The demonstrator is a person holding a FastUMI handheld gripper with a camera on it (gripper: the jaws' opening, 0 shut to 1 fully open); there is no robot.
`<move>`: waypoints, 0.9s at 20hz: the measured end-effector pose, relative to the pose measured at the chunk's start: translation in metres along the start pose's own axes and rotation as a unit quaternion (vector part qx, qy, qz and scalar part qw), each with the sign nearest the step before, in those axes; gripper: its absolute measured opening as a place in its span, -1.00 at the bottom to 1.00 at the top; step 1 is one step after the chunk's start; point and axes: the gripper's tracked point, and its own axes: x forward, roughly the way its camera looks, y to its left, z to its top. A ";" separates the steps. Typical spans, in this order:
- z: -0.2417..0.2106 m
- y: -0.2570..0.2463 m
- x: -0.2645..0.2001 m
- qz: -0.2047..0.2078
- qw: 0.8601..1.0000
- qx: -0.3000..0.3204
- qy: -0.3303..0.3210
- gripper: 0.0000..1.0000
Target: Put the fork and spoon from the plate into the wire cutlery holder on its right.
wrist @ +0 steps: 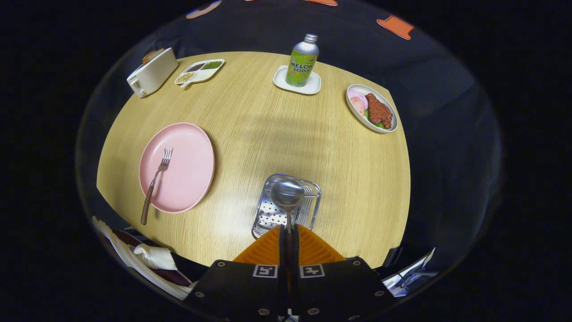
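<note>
The claw (289,232) pinches the spoon (288,197) by its handle, bowl just ahead over the wire cutlery holder (308,210), apparently poised for lowering in; the fork (156,179) waits on the pink plate (187,170), far to the left.

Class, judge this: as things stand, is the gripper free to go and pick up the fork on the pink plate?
Probably not yet: the gripper is shut on the spoon above the wire holder. The fork lies unobstructed on the plate.
</note>
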 end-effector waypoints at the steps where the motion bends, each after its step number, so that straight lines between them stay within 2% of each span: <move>1: -0.003 0.002 0.000 0.005 1.000 -0.002 0.007 -0.93; 9: -0.002 0.007 0.012 0.011 0.999 -0.006 0.030 -0.91; 14: 0.008 -0.001 0.005 0.003 1.000 0.010 0.005 -0.75; 18: 0.024 -0.006 -0.012 -0.011 0.998 0.034 -0.044 -0.48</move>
